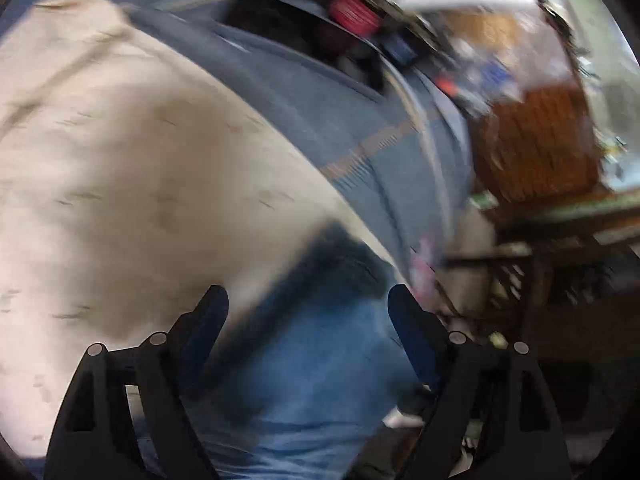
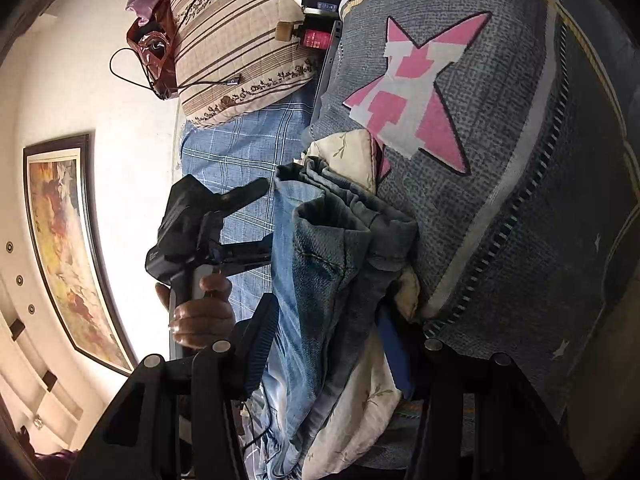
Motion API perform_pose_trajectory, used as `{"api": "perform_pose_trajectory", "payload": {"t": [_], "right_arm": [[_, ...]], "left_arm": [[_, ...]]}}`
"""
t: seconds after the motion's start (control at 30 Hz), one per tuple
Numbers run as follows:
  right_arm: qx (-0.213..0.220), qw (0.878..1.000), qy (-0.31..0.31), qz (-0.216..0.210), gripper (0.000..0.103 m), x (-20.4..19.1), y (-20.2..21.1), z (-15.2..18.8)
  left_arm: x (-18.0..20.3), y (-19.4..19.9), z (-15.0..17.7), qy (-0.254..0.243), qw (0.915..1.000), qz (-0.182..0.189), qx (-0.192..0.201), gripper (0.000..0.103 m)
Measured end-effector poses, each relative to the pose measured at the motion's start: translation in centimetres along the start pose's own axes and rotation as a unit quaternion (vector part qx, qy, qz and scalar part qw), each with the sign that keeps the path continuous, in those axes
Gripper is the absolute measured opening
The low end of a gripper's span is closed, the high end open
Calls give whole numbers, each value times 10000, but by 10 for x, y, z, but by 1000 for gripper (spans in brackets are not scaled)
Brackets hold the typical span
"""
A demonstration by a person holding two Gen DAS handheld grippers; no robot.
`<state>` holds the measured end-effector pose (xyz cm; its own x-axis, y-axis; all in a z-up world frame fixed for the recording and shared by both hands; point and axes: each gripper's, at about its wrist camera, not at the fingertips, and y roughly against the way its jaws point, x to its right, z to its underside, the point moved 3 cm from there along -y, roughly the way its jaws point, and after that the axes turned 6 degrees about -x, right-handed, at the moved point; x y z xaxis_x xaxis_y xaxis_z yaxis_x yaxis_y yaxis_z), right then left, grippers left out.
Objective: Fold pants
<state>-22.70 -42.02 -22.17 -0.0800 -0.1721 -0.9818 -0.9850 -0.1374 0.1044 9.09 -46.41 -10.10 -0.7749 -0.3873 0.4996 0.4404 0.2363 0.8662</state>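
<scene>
Holding a thick bunch of faded blue denim pants [image 2: 320,280] between the blue-padded fingers of my right gripper [image 2: 328,344], I have it clamped together with a fold of cream quilt printed with small sprigs [image 2: 352,404]. The gathered denim rises away from those fingertips, its rolled edge ending well ahead of them. Beyond my right finger spreads a grey-blue bedcover bearing a pink and white star patch [image 2: 416,96]. Past my left finger lies a blue checked sheet [image 2: 236,152], with a beige striped pillow trimmed in brown flowers [image 2: 236,40] further off.

My left gripper [image 2: 264,220] shows in the right wrist view just beside the upper edge of the denim, my hand [image 2: 200,312] wrapped round its handle, its jaws spread and touching no cloth.

From the left wrist view, which is badly blurred, my left gripper's fingers [image 1: 208,320] stand wide apart with nothing pinched; a blue denim patch lies below the gap between them. Ahead and to the left of those tips lies the cream quilt; ahead to the right, the grey-blue bedcover.
</scene>
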Motion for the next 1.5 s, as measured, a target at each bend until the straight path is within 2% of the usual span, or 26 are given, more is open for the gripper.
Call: {"api": "perform_pose_trajectory", "payload": {"t": [0.13,0.23,0.27,0.3,0.33,0.37,0.4,0.47,0.53,0.63,0.77,0.9,1.1,1.2,1.3,1.4,1.43,1.5], "right_arm": [[79,9999,-68,-66,52,3,1,2],[96,9999,-85,-49,52,3,1,1],[101,9999,-72,-17,52,2,1,1],[109,9999,-59,25,52,1,1,1],[121,9999,-42,71,52,0,1,2],[129,9998,-15,122,51,-2,1,2],[159,9996,23,238,50,-5,1,5],[131,9979,149,623,33,-9,0,3],[120,9930,312,1133,19,-15,1,6],[177,9871,671,1444,17,-34,7,12],[227,9697,1567,1860,13,-81,12,26],[201,9531,2272,1990,12,-117,8,43],[-174,9279,3119,2037,12,-154,-26,76],[-676,9142,3487,1950,12,-164,-63,108],[-1319,9024,3607,1952,17,-156,-102,138],[-2013,8906,3520,2058,32,-139,-139,165],[-2163,8858,3514,2123,37,-136,-147,173],[-2358,8752,3602,2206,41,-137,-155,185]], "left_arm": [[19,-8,14,-756,9961,-451,61,86],[28,-9,17,-1020,9932,-558,51,84],[30,-9,17,-1066,9926,-584,63,79],[34,-8,19,-1151,9907,-710,115,63],[37,-9,19,-1223,9887,-855,165,53],[38,-10,20,-1296,9862,-1009,205,32],[38,-10,22,-1327,9846,-1118,211,20],[40,-9,23,-1348,9825,-1245,311,9],[39,-1,28,-1333,9829,-1198,419,8],[49,13,38,-1362,9827,-1090,623,7],[61,39,59,-1414,9809,-997,892,7],[62,64,77,-1270,9813,-882,1150,8],[27,90,105,-704,9831,-942,1404,9],[-10,93,124,-158,9849,-968,1426,14],[-59,88,151,655,9851,-869,1335,19],[-104,84,183,1521,9771,-701,1310,19],[-117,84,195,1779,9736,-554,1318,19],[-138,85,219,2218,9654,-144,1366,19]]}}
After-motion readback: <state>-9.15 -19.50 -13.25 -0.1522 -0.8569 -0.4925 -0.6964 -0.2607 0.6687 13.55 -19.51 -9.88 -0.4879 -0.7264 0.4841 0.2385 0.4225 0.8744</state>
